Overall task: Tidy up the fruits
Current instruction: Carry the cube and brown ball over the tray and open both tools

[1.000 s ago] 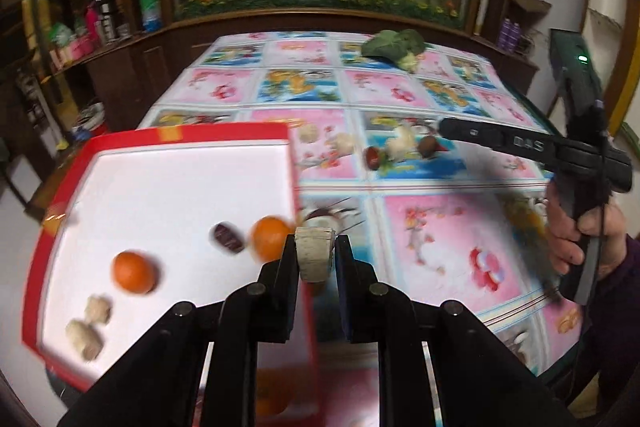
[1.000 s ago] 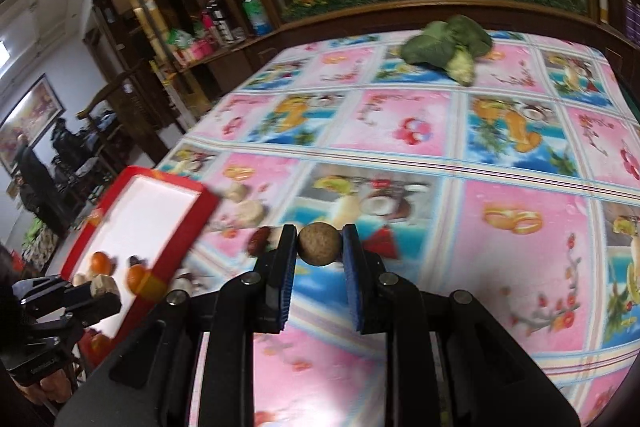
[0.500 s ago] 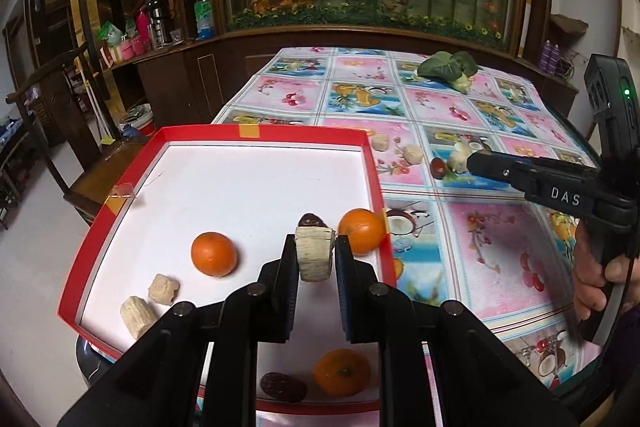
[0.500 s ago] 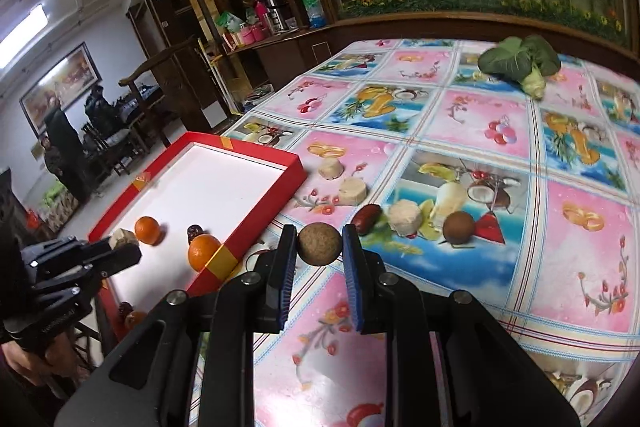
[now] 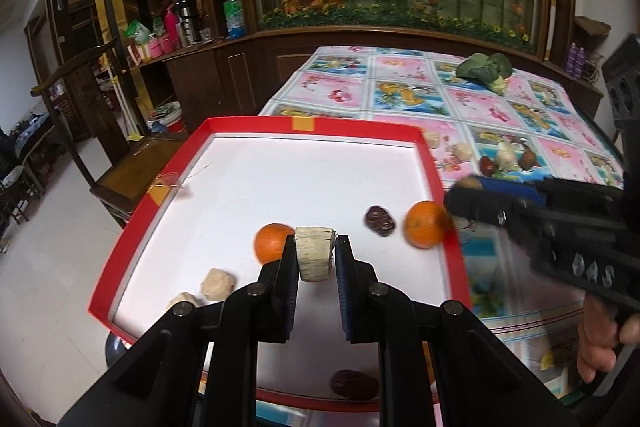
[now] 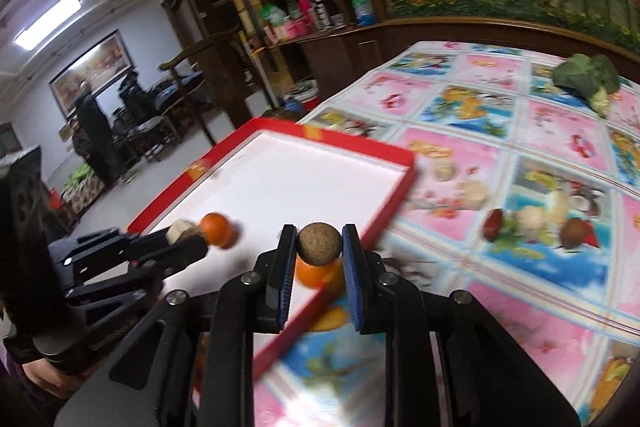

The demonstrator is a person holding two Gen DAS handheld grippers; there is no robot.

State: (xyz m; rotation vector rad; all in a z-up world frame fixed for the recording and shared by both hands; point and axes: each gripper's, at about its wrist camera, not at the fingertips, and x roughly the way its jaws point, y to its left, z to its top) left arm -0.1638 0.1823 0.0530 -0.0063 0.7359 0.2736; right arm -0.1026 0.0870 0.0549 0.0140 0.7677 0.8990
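Observation:
My left gripper (image 5: 316,253) is shut on a pale beige chunk (image 5: 315,251) and hangs over the white floor of the red-rimmed tray (image 5: 360,127). In the tray lie two oranges (image 5: 272,242) (image 5: 425,229), two dark dates (image 5: 379,219) (image 5: 354,383) and two beige pieces (image 5: 217,283). My right gripper (image 6: 320,247) is shut on a round brown ball (image 6: 320,246) above the tray's right rim (image 6: 384,215); an orange (image 6: 318,274) shows just below it. The right gripper (image 5: 464,189) also reaches in from the right in the left wrist view. Loose fruits (image 6: 530,221) remain on the tablecloth.
The table wears a pink and blue fruit-print cloth (image 5: 404,95). A leafy green vegetable (image 5: 484,69) lies at the far end. A wooden chair (image 5: 120,183) and cabinets stand left of the table. People stand far off in the room (image 6: 90,131).
Both grippers have swung left over the tray, each keeping its piece. The right gripper now reaches the tray's right rim, and the tray fills more of both views.

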